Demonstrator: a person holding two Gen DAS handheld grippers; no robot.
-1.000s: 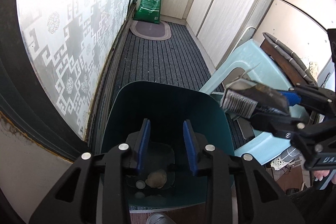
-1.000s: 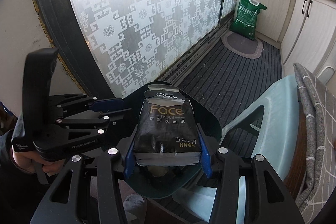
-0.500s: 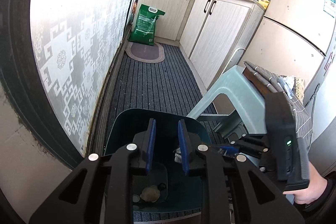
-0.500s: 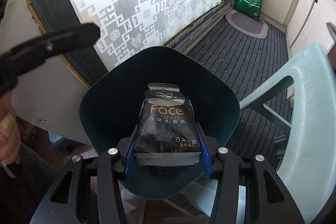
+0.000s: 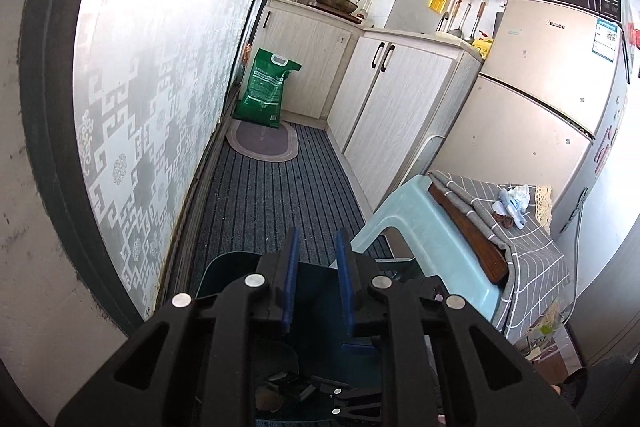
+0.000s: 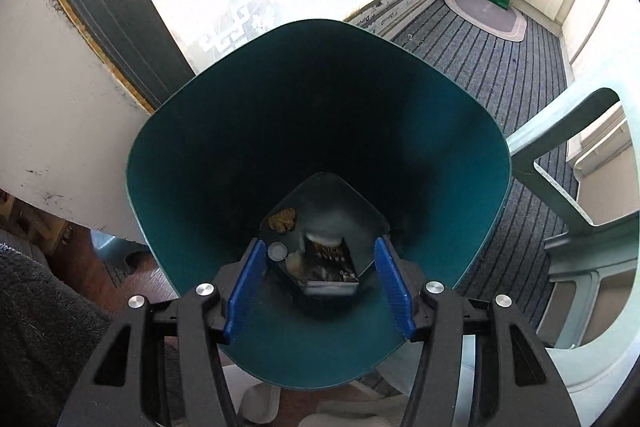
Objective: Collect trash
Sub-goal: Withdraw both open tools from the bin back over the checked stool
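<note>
Tissue pack [image 6: 330, 265] lies in bin [image 6: 200, 147].

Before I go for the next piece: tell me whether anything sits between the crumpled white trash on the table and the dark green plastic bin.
Nothing visible blocks it. The crumpled white wrapper lies in the open on the grey checked tablecloth; the pale blue plastic stool stands between table and dark green plastic bin, low enough to pass over. The bin mouth is open.

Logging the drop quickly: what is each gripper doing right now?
Left gripper: nearly closed, holding nothing.
Right gripper: open, empty; tissue pack lies in the bin.
</note>
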